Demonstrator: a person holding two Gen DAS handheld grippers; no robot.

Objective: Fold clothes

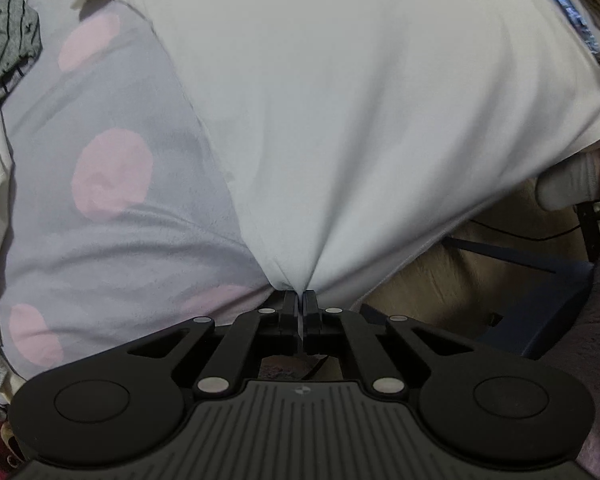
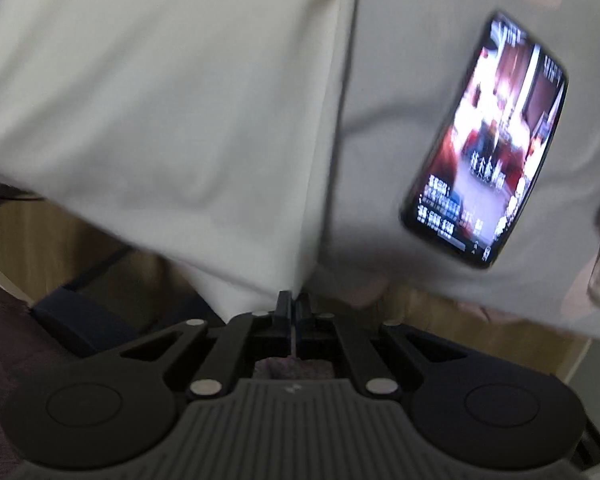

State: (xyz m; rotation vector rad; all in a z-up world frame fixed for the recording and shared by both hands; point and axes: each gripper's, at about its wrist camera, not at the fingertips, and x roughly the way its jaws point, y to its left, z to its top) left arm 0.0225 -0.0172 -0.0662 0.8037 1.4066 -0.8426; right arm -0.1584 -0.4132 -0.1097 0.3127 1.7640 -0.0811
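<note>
Left gripper (image 1: 300, 300): jaws closed on pinched edge of white garment (image 1: 340, 100). Garment spreads away from gripper over grey bedding with pink dots (image 1: 112, 172). Striped grey cloth (image 1: 4, 40) beyond bedding, far left.

Right gripper (image 2: 293, 304): jaws closed on garment edge (image 2: 160, 100); view blurred. Lit phone (image 2: 488, 140) lies right of garment, on grey cloth.

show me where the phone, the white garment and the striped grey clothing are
phone (image 2: 488, 140), right wrist view, middle of its lit screen
white garment (image 1: 340, 100), left wrist view, its broad middle
striped grey clothing (image 1: 8, 36), left wrist view, its crumpled middle
</note>
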